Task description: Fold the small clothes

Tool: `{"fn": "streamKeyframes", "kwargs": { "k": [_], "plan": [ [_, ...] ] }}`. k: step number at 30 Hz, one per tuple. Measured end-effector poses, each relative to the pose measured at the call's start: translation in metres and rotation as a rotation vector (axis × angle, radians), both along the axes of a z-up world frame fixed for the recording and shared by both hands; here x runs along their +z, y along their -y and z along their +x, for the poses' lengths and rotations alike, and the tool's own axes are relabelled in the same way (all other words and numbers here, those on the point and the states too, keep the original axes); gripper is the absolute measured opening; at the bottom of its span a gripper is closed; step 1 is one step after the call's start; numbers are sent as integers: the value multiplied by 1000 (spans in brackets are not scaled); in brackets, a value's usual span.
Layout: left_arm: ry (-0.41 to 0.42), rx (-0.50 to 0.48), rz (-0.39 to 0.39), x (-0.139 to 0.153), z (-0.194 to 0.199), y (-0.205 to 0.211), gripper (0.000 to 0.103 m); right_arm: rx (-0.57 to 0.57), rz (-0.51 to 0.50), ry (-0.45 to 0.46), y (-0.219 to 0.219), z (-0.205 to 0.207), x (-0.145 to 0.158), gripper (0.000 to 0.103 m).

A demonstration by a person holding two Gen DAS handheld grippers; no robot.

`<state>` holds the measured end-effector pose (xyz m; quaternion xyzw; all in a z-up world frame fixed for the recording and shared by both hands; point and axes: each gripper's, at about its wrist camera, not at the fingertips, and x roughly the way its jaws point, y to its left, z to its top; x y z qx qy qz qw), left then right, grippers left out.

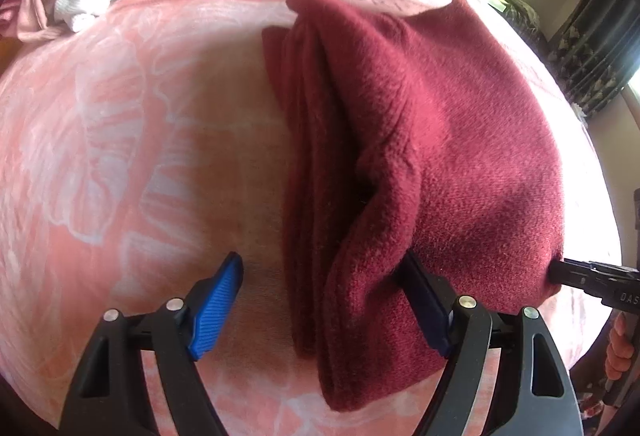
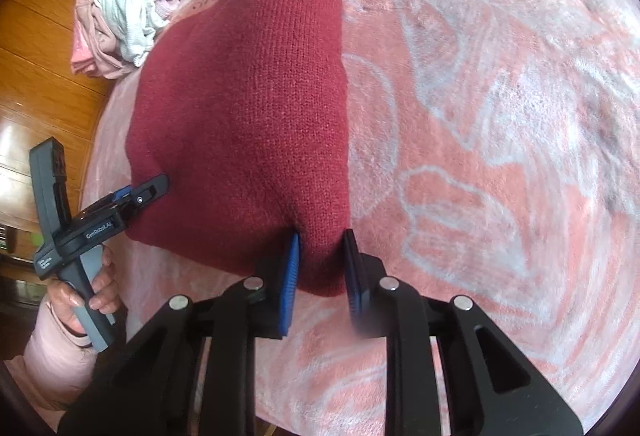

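**Right claw pinned a corner of the maroon knit while the left stood wide**

The maroon knitted garment [image 1: 432, 140] lay on the bed, on a pink blanket [image 1: 120, 140] with pale flower outlines, already doubled over itself so that several layers stacked along its left edge in the left wrist view. The right claw [image 2: 322, 268] had narrowed onto the near corner of the garment; its blue pads [image 2: 291, 276] pressed the fabric from both sides, likely to anchor or lift that corner for the next fold. The left claw [image 1: 332, 300] stood wide. One of its blue pads [image 1: 218, 308] was over bare blanket, the other was tucked against the garment's folded edge, and the cloth between them was not squeezed. It was probably placed to take hold of the layered edge.

Counted: one maroon garment in work, two claws, each with two pads, and one heap of unfolded clothes [image 2: 128, 0] at the far edge of the bed. How many pieces the heap held could not be told. One hand [image 2: 90, 296], in a pale pink sleeve [image 2: 56, 360], showed on the left claw's grip.
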<state>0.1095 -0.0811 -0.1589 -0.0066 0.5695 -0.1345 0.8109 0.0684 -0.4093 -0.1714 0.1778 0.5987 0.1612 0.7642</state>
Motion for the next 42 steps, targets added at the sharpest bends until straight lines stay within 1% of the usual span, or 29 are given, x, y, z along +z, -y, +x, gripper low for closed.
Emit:
{"fn": "streamKeyframes", "kwargs": {
  "k": [4,8,9,11,13,14,17,18,20,23,25,26,31,33,36,42],
  "plan": [
    [2,15,-20,-5,-3,-4,85,-34,7,-8,0,1,-6,23],
    [1,30,-32,0,-6,-7,85,-60,-20,10,1,-6,1,37],
    [-2,37,-31,4,-9,-8,85,-65,-35,20,1,-11,6,38],
    [3,46,-23,11,-15,-11,85,-70,-80,35,1,-22,15,40],
    [29,55,35,19,-25,-11,88,-83,-142,47,-2,-32,26,41],
    [39,52,55,23,-30,-10,89,-88,-155,53,-3,-36,29,43],
    [43,48,72,34,-42,-9,93,-98,-160,76,-7,-51,40,51],
    [39,53,74,37,-45,-10,94,-100,-166,81,-9,-56,42,52],
    [23,44,71,43,-52,-8,94,-98,-180,86,-13,-64,47,57],
    [20,42,104,53,-66,-6,94,-91,-194,99,-20,-76,54,64],
    [16,52,105,59,-75,-7,96,-92,-211,101,-25,-85,58,67],
    [12,57,95,62,-81,-9,97,-93,-214,105,-26,-87,60,71],
    [18,65,80,74,-100,-12,98,-89,-219,138,-35,-103,76,79],
    [26,68,84,80,-105,-13,99,-89,-228,149,-39,-107,82,80],
    [35,71,68,92,-112,-15,99,-89,-225,168,-42,-114,93,82],
    [100,61,76,121,-126,-14,99,-90,-247,195,-47,-126,113,84]
  ]
}}
